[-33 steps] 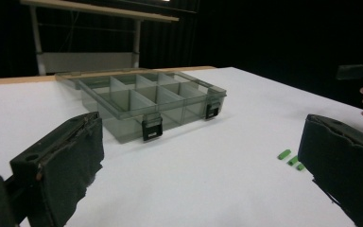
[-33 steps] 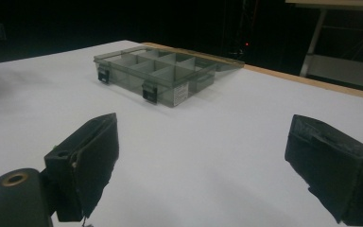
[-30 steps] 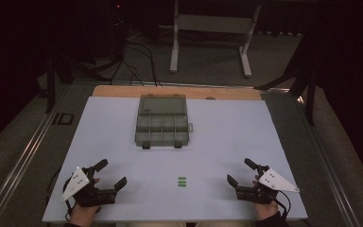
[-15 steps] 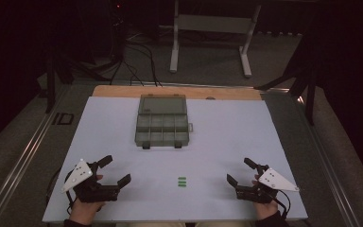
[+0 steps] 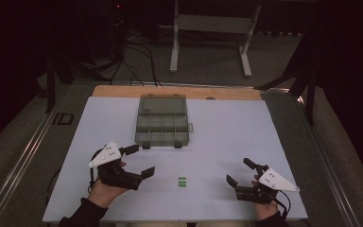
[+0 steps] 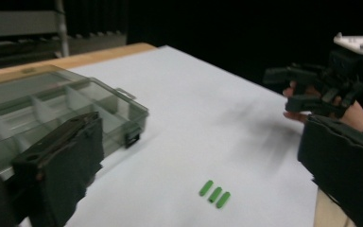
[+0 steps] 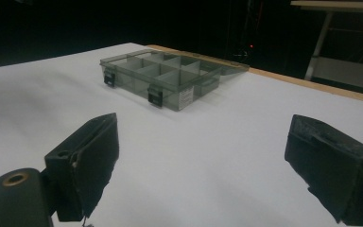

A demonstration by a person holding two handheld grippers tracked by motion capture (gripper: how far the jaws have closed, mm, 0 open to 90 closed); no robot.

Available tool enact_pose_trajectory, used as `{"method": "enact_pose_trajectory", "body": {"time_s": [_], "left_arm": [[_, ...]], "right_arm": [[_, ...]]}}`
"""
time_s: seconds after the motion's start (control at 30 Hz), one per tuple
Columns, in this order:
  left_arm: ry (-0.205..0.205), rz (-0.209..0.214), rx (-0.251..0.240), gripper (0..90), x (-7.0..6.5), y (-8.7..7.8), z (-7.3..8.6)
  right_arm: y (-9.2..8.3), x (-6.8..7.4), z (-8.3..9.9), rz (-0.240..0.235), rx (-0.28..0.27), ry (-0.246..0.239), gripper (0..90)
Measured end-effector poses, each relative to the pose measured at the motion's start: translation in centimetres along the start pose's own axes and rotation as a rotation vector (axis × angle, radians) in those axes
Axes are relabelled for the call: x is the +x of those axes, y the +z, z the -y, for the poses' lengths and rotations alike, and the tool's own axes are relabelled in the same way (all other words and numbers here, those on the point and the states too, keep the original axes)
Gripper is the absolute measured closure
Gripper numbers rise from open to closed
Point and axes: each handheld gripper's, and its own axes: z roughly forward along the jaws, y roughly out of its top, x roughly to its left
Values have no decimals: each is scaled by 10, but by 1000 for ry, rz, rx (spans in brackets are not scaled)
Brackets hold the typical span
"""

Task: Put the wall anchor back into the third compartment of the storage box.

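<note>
A translucent grey compartment box (image 5: 163,125) lies lid-open at the far middle of the white sheet; it also shows as the box (image 6: 52,109) and the box (image 7: 170,75). Three small green pieces (image 5: 182,181) lie side by side near the front middle, seen again as green pieces (image 6: 215,194). My left gripper (image 5: 139,161) stands open just left of them, below the box's front left corner, its own view showing the left gripper (image 6: 201,170) with nothing between its jaws. My right gripper (image 5: 240,172) rests open at the front right, likewise empty in its view (image 7: 208,165).
The white sheet (image 5: 227,132) covers the table, with a wooden strip (image 5: 179,92) along its far edge. A metal stand (image 5: 208,28) and cables (image 5: 132,56) are on the floor beyond. A small black item (image 5: 65,118) lies off the sheet's left side.
My left gripper has moved forward and to the right, closer to the box and the green pieces. The right gripper has stayed where it was.
</note>
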Motion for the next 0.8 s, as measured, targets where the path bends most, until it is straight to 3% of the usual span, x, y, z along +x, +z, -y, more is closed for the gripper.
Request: {"method": "enact_pose_trajectory", "body": {"time_s": [0.47, 0.8], "left_arm": [[88, 104, 153, 66, -17, 63, -12], [81, 174, 251, 195, -17, 91, 4]], "right_arm": [[1, 2, 0, -25, 4, -1, 107], [2, 3, 1, -34, 11, 2, 107]]}}
